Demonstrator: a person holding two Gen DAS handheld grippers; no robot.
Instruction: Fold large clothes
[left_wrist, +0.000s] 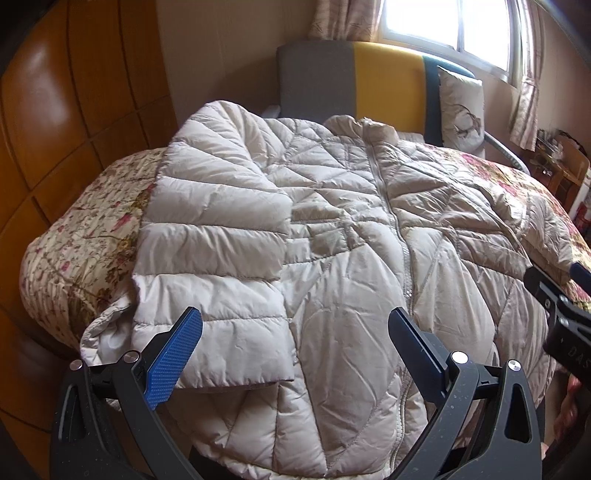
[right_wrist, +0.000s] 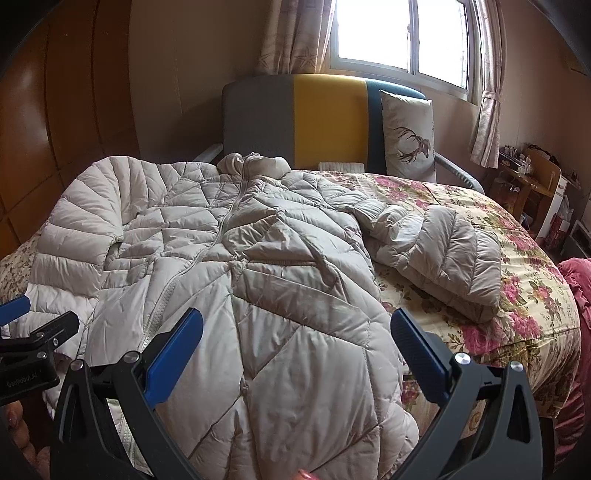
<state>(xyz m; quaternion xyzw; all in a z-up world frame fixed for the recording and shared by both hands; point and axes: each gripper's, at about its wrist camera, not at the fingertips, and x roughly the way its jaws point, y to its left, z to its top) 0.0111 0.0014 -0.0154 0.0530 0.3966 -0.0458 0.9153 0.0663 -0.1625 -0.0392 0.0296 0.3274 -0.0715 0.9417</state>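
A pale grey quilted down jacket (left_wrist: 351, 221) lies face up on the bed (left_wrist: 81, 243), zipped, collar toward the headboard (right_wrist: 325, 118) and hem at the near edge. One sleeve (left_wrist: 218, 258) is folded in across the chest; the other sleeve (right_wrist: 436, 251) lies crumpled out to the side on the floral bedspread, still joined at the shoulder.

The left gripper (left_wrist: 295, 343) hovers above the hem beside the folded sleeve, jaws wide apart and holding nothing. The right gripper (right_wrist: 295, 347) hovers over the jacket's other half, also spread wide and empty.

The jacket looks light and puffy, soft all through. Its shell has the sheen of thin nylon, so it will probably slip between the pads and spring back after a fold as trapped air pushes out. A pinch on a stitched seam, the cuff or the hem edge should hold better than a grab on a padded panel. The loose sleeve likely wants taking near its cuff and laying across the chest.

The left gripper's body, seen from the right wrist, carries small lettering that seems to read "GenRobot.AI". The right gripper's body shows "DAS", the rest cut off.
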